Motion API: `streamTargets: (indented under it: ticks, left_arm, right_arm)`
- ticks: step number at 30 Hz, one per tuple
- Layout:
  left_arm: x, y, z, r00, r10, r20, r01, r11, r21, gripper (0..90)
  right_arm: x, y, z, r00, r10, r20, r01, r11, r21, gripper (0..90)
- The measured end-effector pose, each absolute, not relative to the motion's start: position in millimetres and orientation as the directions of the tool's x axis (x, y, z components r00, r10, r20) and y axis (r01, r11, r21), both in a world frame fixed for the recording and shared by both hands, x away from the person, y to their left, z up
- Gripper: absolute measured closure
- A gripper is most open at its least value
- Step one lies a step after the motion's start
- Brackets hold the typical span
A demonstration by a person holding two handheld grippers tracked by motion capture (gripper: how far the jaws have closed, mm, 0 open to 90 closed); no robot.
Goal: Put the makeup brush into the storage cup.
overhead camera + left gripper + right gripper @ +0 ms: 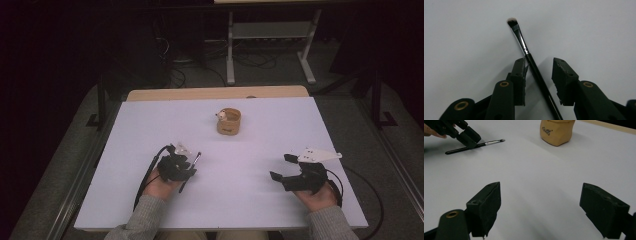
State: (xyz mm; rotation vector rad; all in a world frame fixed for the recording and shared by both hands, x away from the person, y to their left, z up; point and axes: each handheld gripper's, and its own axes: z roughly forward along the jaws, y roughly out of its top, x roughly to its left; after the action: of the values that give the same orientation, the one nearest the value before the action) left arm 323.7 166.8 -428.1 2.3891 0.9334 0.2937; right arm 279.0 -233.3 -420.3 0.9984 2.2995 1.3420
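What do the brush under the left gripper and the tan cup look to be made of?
Brush: glossy black handle, likely plastic or lacquered wood; shiny ferrule with glints, probably metal; dark, pale-tipped bristles, fibre unclear. Tan cup: matte, with slightly dented walls, suggesting soft leather, paper or silicone; not certain.

White table (150,200), thin black brush (191,170) lying flat, tan cup (229,121) standing farther back

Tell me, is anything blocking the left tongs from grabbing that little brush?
No. The brush lies on the white table between the left tongs, touching one pad, with a gap to the other. Nothing else lies between them.
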Motion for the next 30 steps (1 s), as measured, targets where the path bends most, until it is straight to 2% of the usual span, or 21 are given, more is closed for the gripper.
streamTargets:
  ticks: [13,23,30]
  left_arm:
    - [323.0,162.2,-430.5,0.739,0.674,0.021,0.559,-0.629,0.54,74.1]
    - [327.8,166.4,-430.6,0.733,0.68,-0.019,0.58,-0.61,0.54,82.7]
    - [329.2,167.1,-430.4,0.739,0.673,-0.025,0.578,-0.615,0.537,83.6]
  right_arm:
    - [278.8,-233.6,-420.0,-0.716,0.692,0.088,0.416,0.323,0.85,16.5]
    - [278.8,-232.2,-420.7,-0.718,0.69,0.094,0.424,0.326,0.845,16.7]
    - [279.8,-230.8,-422.4,-0.725,0.682,0.096,0.427,0.335,0.84,17.2]
